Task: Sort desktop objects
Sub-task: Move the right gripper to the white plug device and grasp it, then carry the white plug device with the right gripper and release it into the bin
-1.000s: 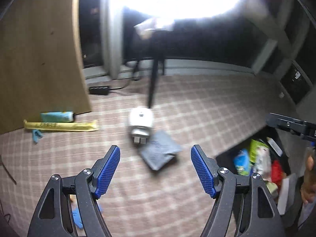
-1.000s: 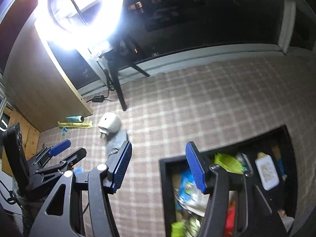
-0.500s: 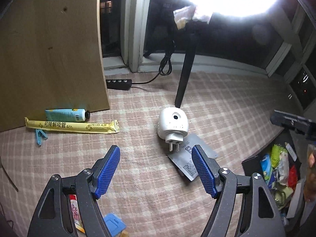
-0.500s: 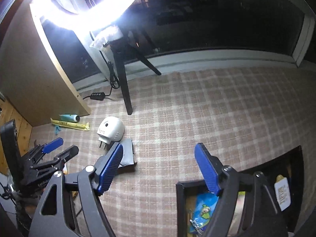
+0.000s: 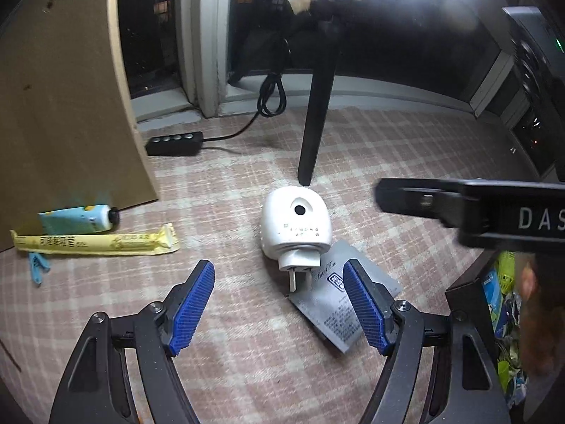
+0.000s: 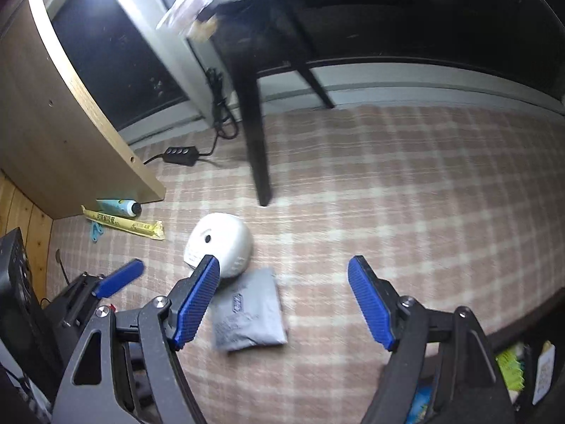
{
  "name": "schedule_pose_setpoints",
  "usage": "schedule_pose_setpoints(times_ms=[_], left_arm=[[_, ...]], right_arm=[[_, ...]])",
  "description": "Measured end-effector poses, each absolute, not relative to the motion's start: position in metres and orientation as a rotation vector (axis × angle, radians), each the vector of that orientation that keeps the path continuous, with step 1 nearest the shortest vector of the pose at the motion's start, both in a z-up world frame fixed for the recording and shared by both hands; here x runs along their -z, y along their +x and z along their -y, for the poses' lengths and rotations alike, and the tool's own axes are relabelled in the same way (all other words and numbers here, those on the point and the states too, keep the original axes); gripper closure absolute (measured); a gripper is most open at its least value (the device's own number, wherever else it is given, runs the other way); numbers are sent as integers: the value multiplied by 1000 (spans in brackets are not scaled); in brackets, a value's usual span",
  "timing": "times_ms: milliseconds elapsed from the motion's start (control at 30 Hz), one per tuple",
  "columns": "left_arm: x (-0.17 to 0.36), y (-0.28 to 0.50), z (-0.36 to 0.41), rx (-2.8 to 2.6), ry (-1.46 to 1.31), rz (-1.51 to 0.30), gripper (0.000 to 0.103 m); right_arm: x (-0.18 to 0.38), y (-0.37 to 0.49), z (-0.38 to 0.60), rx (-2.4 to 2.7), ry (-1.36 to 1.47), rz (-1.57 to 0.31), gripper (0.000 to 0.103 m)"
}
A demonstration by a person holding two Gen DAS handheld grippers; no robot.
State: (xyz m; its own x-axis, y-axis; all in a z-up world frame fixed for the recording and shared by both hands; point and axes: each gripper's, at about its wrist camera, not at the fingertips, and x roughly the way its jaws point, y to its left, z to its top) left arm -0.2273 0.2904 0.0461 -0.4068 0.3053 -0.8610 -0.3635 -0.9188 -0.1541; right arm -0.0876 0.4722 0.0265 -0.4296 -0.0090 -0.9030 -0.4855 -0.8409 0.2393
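Observation:
A white plug-in device [image 5: 296, 222] lies on the checked cloth, prongs toward me; it also shows in the right wrist view [image 6: 222, 243]. A grey foil packet [image 5: 339, 304] lies beside it, partly under its plug end, and shows in the right wrist view [image 6: 249, 312]. My left gripper [image 5: 279, 304] is open and empty, just short of the plug. My right gripper [image 6: 282, 300] is open and empty, above the packet. The black storage box [image 5: 469, 289] with several packets sits at the right.
A yellow wrapper [image 5: 95, 243], a teal tube [image 5: 77, 217] and a blue clip [image 5: 37, 270] lie at the left by a wooden panel [image 5: 63, 99]. A black lamp leg [image 5: 314, 130] stands behind the plug. A black power strip [image 5: 174, 143] lies at the back.
Both grippers have moved forward and lower toward the white plug and grey packet, which now look larger. The right gripper has swung left, away from the box. Both stay open.

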Motion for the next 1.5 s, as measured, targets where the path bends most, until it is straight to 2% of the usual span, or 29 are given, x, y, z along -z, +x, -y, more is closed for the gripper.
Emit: schedule_pose_setpoints(times_ms=[300,500,633,700,733,1167,1500], left_arm=[[-28,-244,-297,-2334,-1421,-28,30],[-20,-250,-300,-2326,-1409,7,30],[-15,-256,-299,-2298,-1418,54,35],[-12,-257,-298,-2270,-1420,96,42],[-12,-257,-299,-2259,-1423,108,46],[-22,-253,-301,-2247,-1398,91,48],[-64,-230,-314,-2263,-1334,35,48]], right_arm=[[0,-124,-459,-2338,-1551,-710,28],[16,-137,-457,-2347,-1586,-815,28],[27,-141,-457,-2341,-1617,-912,28],[31,-142,-455,-2354,-1635,-947,34],[34,-142,-454,-2359,-1649,-981,40],[25,-140,-454,-2379,-1618,-973,41],[-13,-114,-451,-2428,-1544,-963,41]])
